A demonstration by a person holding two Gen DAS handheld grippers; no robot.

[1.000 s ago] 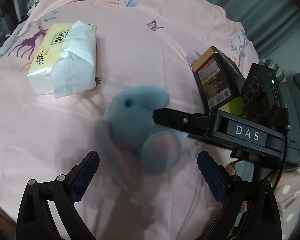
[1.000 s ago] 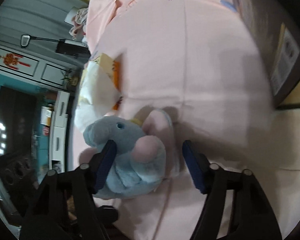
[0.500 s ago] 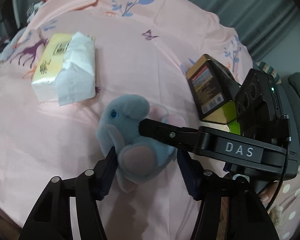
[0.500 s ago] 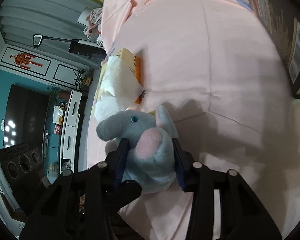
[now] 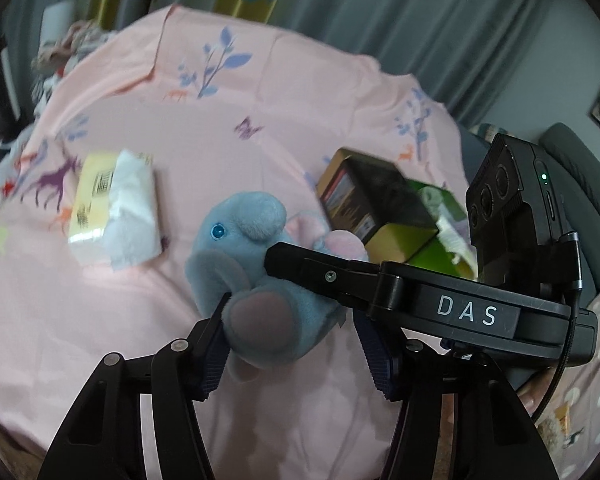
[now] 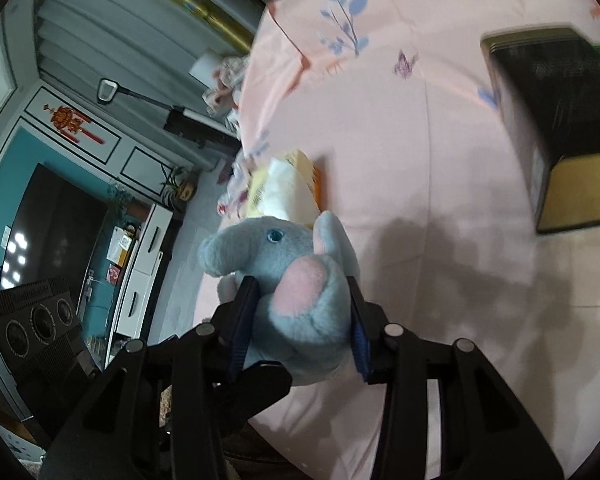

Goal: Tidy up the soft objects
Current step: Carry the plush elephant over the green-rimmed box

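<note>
Plush blue elephant (image 5: 256, 280) pinched from two sides at once, clear of the pink bedspread (image 5: 140, 120) below. Left gripper (image 5: 292, 344) closed about the lower body, left pad sunk into the fur, right pad partly hidden behind the toy and the other tool. Right gripper (image 6: 300, 328) clamped on the rump and one pink-soled foot, both blue pads dented into the pile; in the left wrist view, seen reaching in across the toy from the right. Jaws on both tools closed in over the past second, now steady with the toy between them. Beyond the fingertips and to the left, an opened tissue pack (image 5: 112, 204) on the spread; ahead to the right, a dark box (image 5: 376, 200) lying there too. Likely light, squashy and springy, apt to bulge or twist out of a shallow pinch. Best taken around the stuffed trunk of the body, not by a floppy ear or the snout
</note>
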